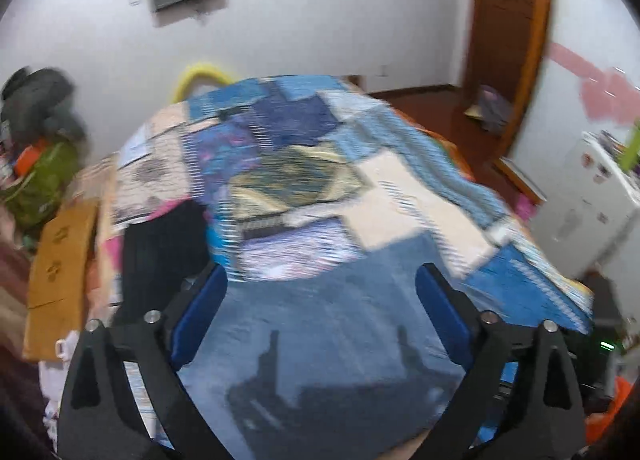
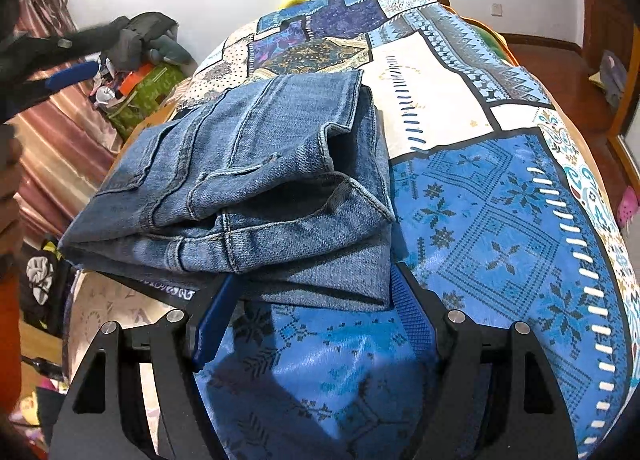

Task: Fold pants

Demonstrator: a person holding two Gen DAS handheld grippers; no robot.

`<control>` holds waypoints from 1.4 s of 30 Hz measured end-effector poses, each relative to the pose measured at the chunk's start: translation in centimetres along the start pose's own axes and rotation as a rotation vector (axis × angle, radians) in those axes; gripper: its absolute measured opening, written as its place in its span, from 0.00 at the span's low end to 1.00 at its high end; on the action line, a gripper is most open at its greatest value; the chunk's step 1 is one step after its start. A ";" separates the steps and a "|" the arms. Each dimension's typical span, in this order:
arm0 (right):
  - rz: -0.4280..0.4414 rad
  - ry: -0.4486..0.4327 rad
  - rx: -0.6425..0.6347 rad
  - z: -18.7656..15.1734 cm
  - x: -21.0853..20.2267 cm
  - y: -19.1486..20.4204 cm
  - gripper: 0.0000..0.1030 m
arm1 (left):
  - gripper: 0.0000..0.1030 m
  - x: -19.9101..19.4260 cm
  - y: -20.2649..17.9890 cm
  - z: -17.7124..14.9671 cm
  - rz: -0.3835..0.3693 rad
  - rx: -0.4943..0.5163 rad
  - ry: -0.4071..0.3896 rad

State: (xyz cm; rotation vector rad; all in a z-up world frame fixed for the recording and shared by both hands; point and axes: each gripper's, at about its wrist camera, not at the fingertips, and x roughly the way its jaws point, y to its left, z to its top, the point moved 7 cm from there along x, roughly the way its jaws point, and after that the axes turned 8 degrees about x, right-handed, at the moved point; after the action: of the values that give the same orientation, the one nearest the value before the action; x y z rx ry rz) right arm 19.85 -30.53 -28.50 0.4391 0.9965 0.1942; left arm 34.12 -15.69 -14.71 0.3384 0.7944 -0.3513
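Blue jeans (image 2: 248, 180) lie folded in a thick bundle on the patchwork bedspread (image 2: 500, 220). In the blurred left wrist view the jeans (image 1: 320, 340) fill the lower middle. My left gripper (image 1: 320, 280) is open and empty above the denim; it also shows at the upper left of the right wrist view (image 2: 68, 74). My right gripper (image 2: 312, 284) is open, its blue-padded fingertips (image 2: 404, 292) at the near edge of the bundle, holding nothing.
A black garment (image 1: 160, 252) lies on the bed left of the jeans. A cardboard box (image 1: 60, 260), a green bag (image 2: 148, 92) and piled clothes stand left of the bed. A white fridge (image 1: 592, 196) and wooden door frame (image 1: 512, 40) are to the right.
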 end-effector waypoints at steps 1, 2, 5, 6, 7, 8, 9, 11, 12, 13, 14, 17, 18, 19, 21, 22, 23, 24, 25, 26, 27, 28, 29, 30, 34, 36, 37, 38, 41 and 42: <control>0.001 0.002 0.003 -0.1 -0.1 0.0 0.71 | 0.95 0.4 1.3 0.1 0.036 -0.015 0.007; 0.000 0.004 0.005 -0.1 -0.2 0.0 0.71 | 0.96 1.0 2.5 0.2 0.063 -0.023 0.012; -0.006 0.004 0.007 -0.2 -0.5 0.1 0.71 | 0.97 3.4 5.9 0.5 0.118 -0.031 0.048; -0.006 0.003 0.009 -0.2 -0.6 0.1 0.71 | 0.97 4.6 7.1 0.5 0.132 -0.030 0.075; -0.007 0.001 0.012 -0.3 -0.8 0.2 0.71 | 0.97 5.5 7.6 0.3 0.138 -0.029 0.094; -0.006 -0.002 0.015 -0.3 -1.0 0.1 0.71 | 0.97 6.8 8.4 0.1 0.151 -0.029 0.124; -0.005 -0.007 0.020 -0.3 -1.2 0.1 0.71 | 0.97 8.2 8.9 -0.3 0.162 -0.034 0.160; -0.006 -0.011 0.028 -0.3 -1.5 0.1 0.71 | 0.97 10.4 9.3 -1.3 0.154 -0.042 0.219; -0.010 -0.014 0.030 -0.2 -1.7 0.1 0.71 | 0.97 11.7 9.4 -2.1 0.139 -0.048 0.255; -0.015 -0.019 0.029 -0.2 -1.9 0.1 0.71 | 0.97 13.2 9.5 -3.0 0.136 -0.047 0.299; -0.020 -0.022 0.027 -0.2 -2.0 0.1 0.71 | 0.97 14.0 9.6 -3.8 0.155 -0.039 0.330; -0.036 -0.028 0.013 -0.1 -2.4 0.2 0.71 | 0.98 16.8 9.9 -7.1 0.234 0.053 0.432; -0.038 -0.030 0.008 -0.1 -2.5 0.2 0.71 | 0.98 16.9 10.2 -8.0 0.201 0.036 0.419; -0.040 -0.032 0.003 -0.1 -2.6 0.3 0.71 | 1.00 16.7 10.5 -8.4 0.178 0.007 0.407; -0.043 -0.036 -0.004 0.0 -2.7 0.4 0.71 | 1.00 16.0 11.4 -9.7 0.129 -0.045 0.414; -0.043 -0.038 -0.004 -0.1 -2.8 0.4 0.71 | 1.00 15.7 11.6 -10.2 0.119 -0.056 0.414; -0.041 -0.040 -0.004 0.0 -2.8 0.5 0.71 | 1.00 15.3 11.8 -10.6 0.114 -0.064 0.411; -0.039 -0.041 -0.005 0.0 -2.9 0.5 0.71 | 1.00 14.6 11.9 -11.3 0.111 -0.071 0.408; -0.037 -0.043 -0.006 0.1 -2.9 0.7 0.71 | 1.00 13.9 12.1 -12.0 0.110 -0.078 0.409; -0.035 -0.045 -0.008 0.2 -2.8 0.8 0.71 | 1.00 13.2 12.2 -12.5 0.109 -0.086 0.410; -0.031 -0.047 -0.011 0.3 -2.8 1.0 0.71 | 1.00 12.5 12.3 -13.2 0.106 -0.099 0.411; -0.028 -0.049 -0.013 0.3 -2.8 1.1 0.71 | 1.00 11.7 12.4 -13.9 0.101 -0.110 0.413; -0.023 -0.052 -0.018 0.4 -2.8 1.4 0.71 | 1.00 10.9 12.3 -14.4 0.097 -0.118 0.414; -0.018 -0.057 -0.025 0.5 -2.9 1.7 0.71 | 1.00 9.7 12.1 -15.2 0.090 -0.122 0.410; 0.004 -0.084 -0.054 0.7 -3.5 2.8 0.71 | 1.00 6.8 11.4 -16.7 0.102 -0.108 0.388; 0.013 -0.100 -0.066 1.0 -3.7 3.3 0.71 | 1.00 5.1 10.7 -17.2 0.129 -0.096 0.368; 0.016 -0.101 -0.070 0.9 -3.8 3.4 0.71 | 1.00 4.5 10.5 -17.4 0.138 -0.094 0.359; 0.018 -0.102 -0.075 0.9 -3.8 3.6 0.71 | 1.00 3.8 10.2 -17.6 0.146 -0.095 0.347; 0.019 -0.101 -0.087 0.7 -3.8 4.0 0.71 | 1.00 1.8 8.9 -18.0 0.151 -0.096 0.312; 0.021 -0.098 -0.092 0.6 -3.7 4.1 0.71 | 1.00 1.0 8.2 -18.1 0.145 -0.098 0.297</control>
State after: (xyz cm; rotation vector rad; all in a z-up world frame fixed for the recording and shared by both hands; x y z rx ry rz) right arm 18.51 -28.28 -23.57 0.3722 0.8836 0.2340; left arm 26.93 -0.92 -25.99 0.3584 1.0683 -0.1261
